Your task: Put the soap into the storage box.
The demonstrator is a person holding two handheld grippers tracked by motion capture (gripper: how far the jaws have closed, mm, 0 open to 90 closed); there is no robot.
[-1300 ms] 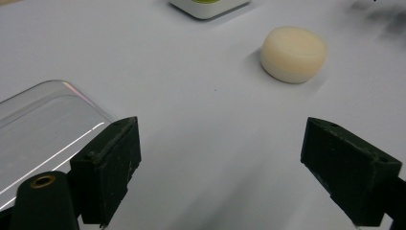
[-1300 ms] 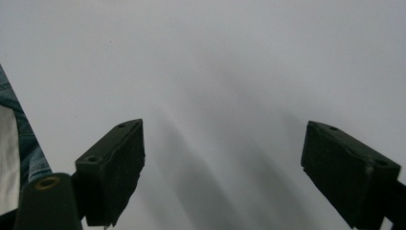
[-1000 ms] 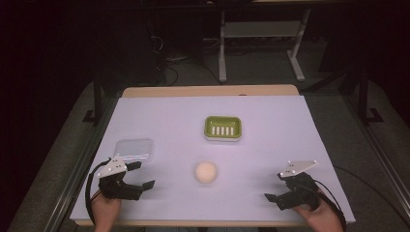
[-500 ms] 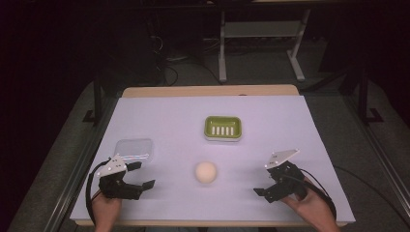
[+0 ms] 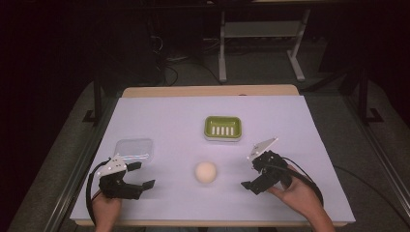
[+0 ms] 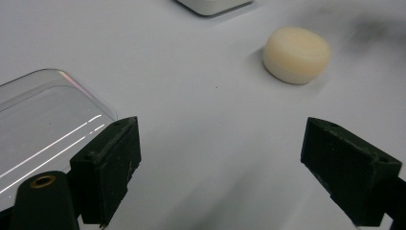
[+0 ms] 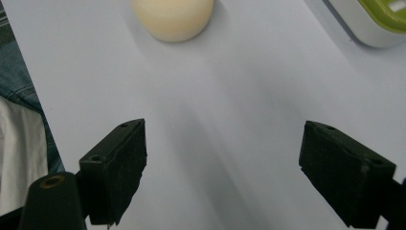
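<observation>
A round cream bar of soap point(image 5: 206, 172) lies on the pale table sheet point(image 5: 159, 116), near the front middle. Behind it stands a green soap dish point(image 5: 223, 128) with a slotted floor. My right gripper point(image 5: 250, 173) hovers to the right of the soap, pointing at it, open; its jaws have just been closing a little with nothing between them. In the right gripper view the soap point(image 7: 172, 17) is ahead and left of the gripper point(image 7: 222, 172), and the dish point(image 7: 383, 19) is at the top right. My left gripper point(image 5: 144, 175) rests open at the front left, with nothing between its jaws point(image 6: 220, 172).
A clear plastic lid point(image 5: 134, 149) lies just behind the left gripper; in the left gripper view the lid point(image 6: 43, 124) sits beside the left jaw. The table's front edge runs close under both hands. Metal stand legs point(image 5: 222, 53) rise on the floor beyond the table.
The right gripper has moved left and forward toward the soap and risen a little. The left gripper, soap, dish and lid have kept their places.
</observation>
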